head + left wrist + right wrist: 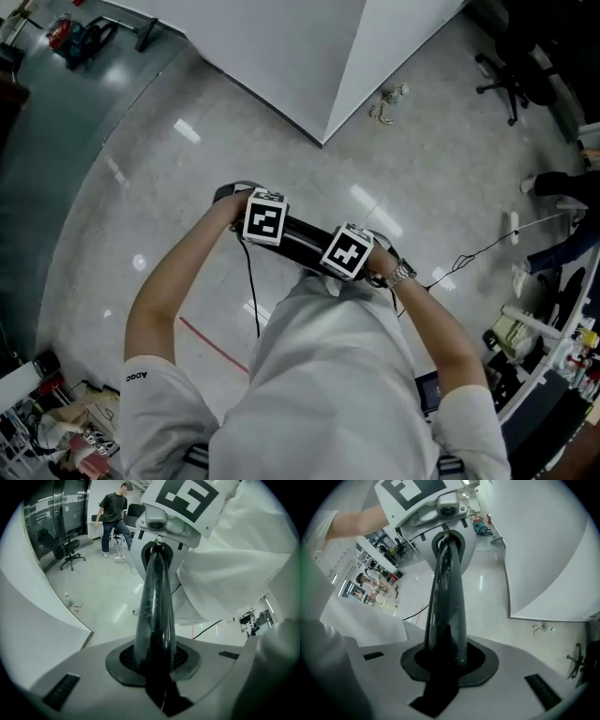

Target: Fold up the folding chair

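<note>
Black glossy tubing sits clenched in the left gripper (157,665), and the right gripper (445,663) clamps the same top rail (157,597) further along, so each gripper view looks along the bar at the other's marker cube. From above, the folding chair (302,239) shows only as that thin dark bar in front of the person, over the pale polished floor (169,187). Seat and legs are hidden under the person's shirt, so it may be nearly flat. Closing it fully, if any remains, is what's left.

Black folding chair (302,238), thin edge uppermost.
</note>
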Available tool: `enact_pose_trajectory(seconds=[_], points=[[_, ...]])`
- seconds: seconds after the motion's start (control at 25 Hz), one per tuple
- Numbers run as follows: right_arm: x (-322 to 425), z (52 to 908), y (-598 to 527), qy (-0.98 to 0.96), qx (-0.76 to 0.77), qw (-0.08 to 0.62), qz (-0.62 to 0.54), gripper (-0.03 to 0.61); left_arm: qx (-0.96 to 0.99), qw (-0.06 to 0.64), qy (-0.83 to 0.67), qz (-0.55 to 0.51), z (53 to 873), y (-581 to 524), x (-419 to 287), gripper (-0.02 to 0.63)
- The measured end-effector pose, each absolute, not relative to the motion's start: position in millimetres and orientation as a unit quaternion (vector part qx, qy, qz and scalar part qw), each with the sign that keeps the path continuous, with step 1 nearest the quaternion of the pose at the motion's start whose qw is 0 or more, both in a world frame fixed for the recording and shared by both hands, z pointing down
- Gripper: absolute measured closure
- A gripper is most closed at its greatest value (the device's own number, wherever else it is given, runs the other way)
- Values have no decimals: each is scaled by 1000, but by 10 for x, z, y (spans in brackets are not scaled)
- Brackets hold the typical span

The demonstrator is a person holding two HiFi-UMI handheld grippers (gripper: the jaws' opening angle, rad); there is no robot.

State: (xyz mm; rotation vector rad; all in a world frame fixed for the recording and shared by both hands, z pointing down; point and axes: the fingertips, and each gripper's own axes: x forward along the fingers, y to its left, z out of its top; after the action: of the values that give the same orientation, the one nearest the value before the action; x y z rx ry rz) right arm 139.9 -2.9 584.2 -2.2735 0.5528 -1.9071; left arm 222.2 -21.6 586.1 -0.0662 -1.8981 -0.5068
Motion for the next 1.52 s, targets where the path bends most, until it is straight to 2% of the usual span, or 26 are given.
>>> enact_pose_trajectory(seconds=[0.28, 0.76, 1.52], points=[[1347, 5804, 127, 171, -760, 42, -626, 528, -34, 565, -799, -203, 5828, -118, 2118, 550], [794, 5813, 518, 159, -756, 46, -634, 532, -18, 591, -784, -191, 5847, 266, 1584, 557], [-1258, 5630, 2155, 126, -764, 0, -633, 532, -48, 598, -785, -155, 5660, 1878, -461, 557]])
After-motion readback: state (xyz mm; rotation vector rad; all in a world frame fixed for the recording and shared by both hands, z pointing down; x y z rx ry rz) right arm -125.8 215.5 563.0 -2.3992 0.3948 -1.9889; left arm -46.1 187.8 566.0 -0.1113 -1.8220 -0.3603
